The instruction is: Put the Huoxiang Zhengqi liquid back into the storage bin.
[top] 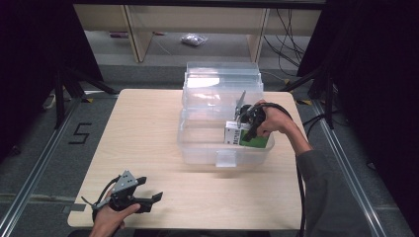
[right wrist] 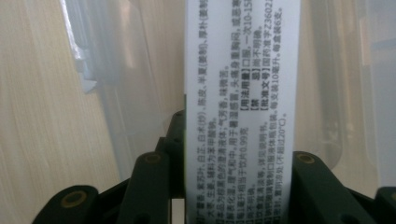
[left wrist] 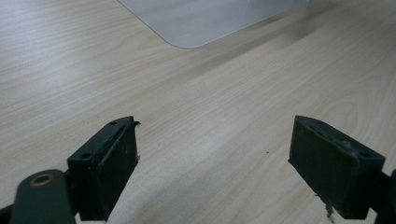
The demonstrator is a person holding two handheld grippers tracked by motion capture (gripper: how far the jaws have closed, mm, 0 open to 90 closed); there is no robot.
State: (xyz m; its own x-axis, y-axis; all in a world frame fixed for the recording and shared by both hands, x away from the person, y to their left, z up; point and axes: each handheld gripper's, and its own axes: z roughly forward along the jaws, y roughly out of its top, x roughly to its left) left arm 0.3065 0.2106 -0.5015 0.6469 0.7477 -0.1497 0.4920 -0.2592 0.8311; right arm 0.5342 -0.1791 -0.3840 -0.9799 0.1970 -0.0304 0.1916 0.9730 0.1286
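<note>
A green and white carton [top: 247, 137] hangs inside the clear plastic bin [top: 197, 148] at its right end, with my right gripper [top: 245, 129] shut on it. In the right gripper view the carton's white printed side [right wrist: 240, 93] runs upward between the two black jaws, which press on both its faces. My left gripper [top: 152, 198] rests near the table's front left corner, held by a hand. Its jaws stand wide apart over bare wood, and the fingers [left wrist: 107, 165] have nothing between them.
The bin's clear lid [top: 222, 81] stands folded back behind it. A corner of the bin [left wrist: 196, 23] lies ahead of the left gripper. The light wood table [top: 148, 123] has free room left of the bin. Black stands and cables flank the table.
</note>
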